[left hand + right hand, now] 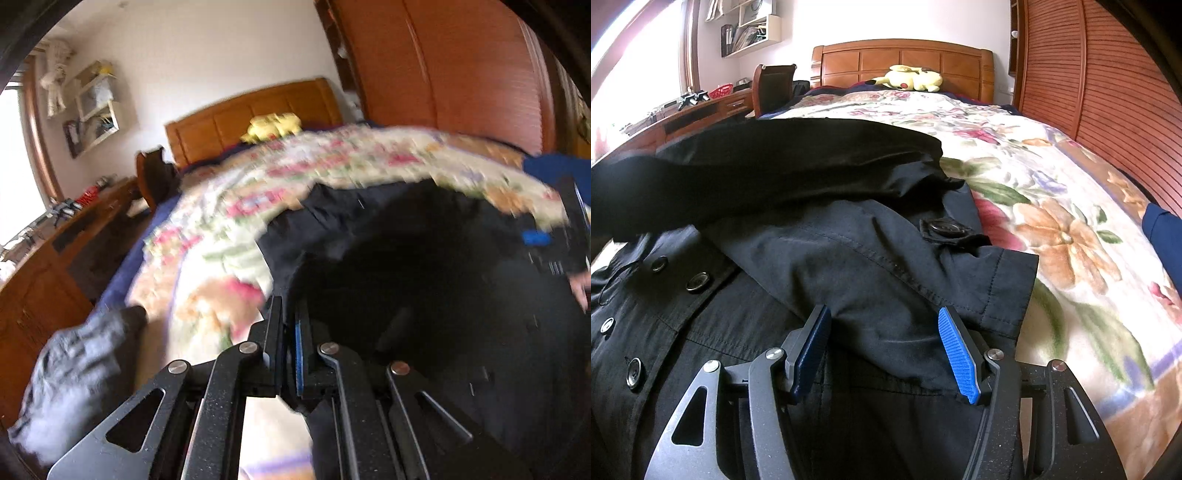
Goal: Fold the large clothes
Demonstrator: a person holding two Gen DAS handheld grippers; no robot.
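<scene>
A large black coat (pixel 849 258) with round buttons lies on the bed's floral blanket (pixel 1052 229). In the left wrist view my left gripper (pixel 288 321) is shut on an edge of the coat (pixel 406 277), and black cloth runs down between its fingers. That held part shows in the right wrist view as a raised fold (pixel 775 166) at the upper left. My right gripper (pixel 884 321) is open and low over the coat. A sleeve with a stitched cuff (pixel 1008 291) lies between its blue pads (pixel 960 354), which do not press on it.
A wooden headboard (pixel 901 59) with a yellow plush toy (pixel 912 79) stands at the far end. A slatted wardrobe (pixel 1089 81) lines the right side, a desk (pixel 713 107) and chair (pixel 775 85) the left. A grey garment (pixel 81 369) lies by the bed's left edge.
</scene>
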